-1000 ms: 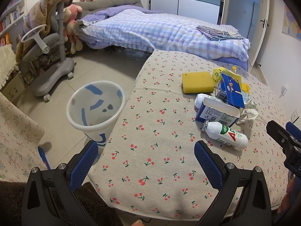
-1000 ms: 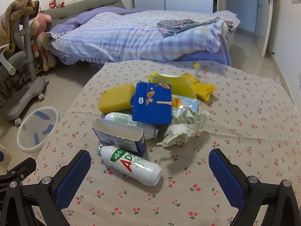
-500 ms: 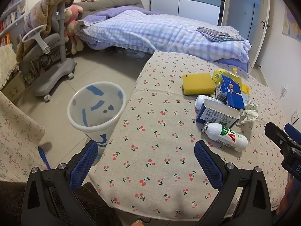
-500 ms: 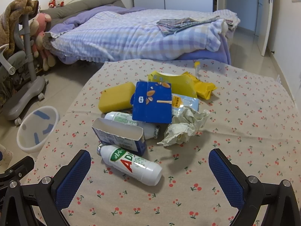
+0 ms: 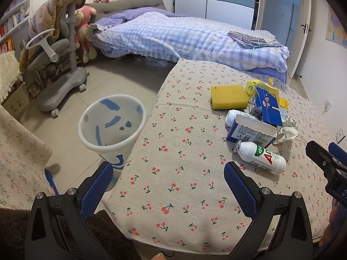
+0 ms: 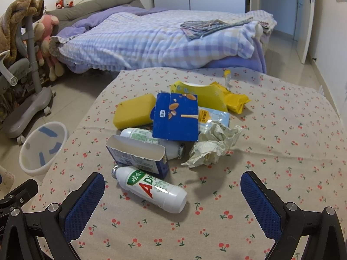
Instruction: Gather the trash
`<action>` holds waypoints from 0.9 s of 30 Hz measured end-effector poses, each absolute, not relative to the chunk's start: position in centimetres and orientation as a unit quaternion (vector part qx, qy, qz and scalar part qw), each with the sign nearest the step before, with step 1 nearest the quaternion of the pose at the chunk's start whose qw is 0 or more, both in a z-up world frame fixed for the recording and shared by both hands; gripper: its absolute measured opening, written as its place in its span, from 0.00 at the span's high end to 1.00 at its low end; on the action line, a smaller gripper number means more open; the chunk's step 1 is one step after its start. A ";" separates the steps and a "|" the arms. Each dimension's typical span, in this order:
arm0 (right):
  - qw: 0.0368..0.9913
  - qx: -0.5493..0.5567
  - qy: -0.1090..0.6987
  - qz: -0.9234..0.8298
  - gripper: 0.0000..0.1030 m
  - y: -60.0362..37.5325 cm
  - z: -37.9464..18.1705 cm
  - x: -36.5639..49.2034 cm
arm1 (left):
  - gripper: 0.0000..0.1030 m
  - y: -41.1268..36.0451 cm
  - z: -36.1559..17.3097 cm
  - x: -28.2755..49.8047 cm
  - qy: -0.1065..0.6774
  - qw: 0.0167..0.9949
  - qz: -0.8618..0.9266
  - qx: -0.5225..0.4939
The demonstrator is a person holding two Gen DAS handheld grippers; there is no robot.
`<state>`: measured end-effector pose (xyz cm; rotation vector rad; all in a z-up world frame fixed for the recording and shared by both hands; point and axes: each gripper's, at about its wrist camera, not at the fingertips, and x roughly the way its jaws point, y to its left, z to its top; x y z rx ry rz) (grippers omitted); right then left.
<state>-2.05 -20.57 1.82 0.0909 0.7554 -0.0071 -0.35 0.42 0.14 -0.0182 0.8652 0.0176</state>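
Right tongs (image 6: 172, 191) nearer white bottle (image 6: 150, 188); second bottle (image 6: 151, 140) half-hidden.

The left hand-held gripper (image 5: 168, 186) has black, angular plastic arms with triangular cut-outs, silver round screws at the joints, and two fingers faced with dark blue, fine-meshed pads (image 5: 96, 187). The right hand-held gripper (image 6: 172, 197) is built alike: black arms, silver screws, blue textured pads (image 6: 258, 197). White lettering marks its black side.
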 end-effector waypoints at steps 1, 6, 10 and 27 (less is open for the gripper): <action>0.929 0.045 0.369 -0.003 0.00 -20.5 1.8 -2.1 | 0.00 0.5 0.2 -0.4 0.419 0.908 0.009 -0.009; 0.929 0.046 0.369 -0.004 0.00 -20.6 1.8 -2.0 | 0.00 0.5 0.2 -0.4 0.419 0.908 0.009 -0.009; 0.928 0.046 0.369 -0.004 0.00 -20.6 1.8 -2.0 | 0.00 0.6 0.2 -0.4 0.419 0.908 0.009 -0.009; 0.909 0.089 0.407 -0.002 0.00 -23.6 3.2 0.0 | 0.00 -0.6 1.6 3.8 0.455 0.890 -0.025 0.015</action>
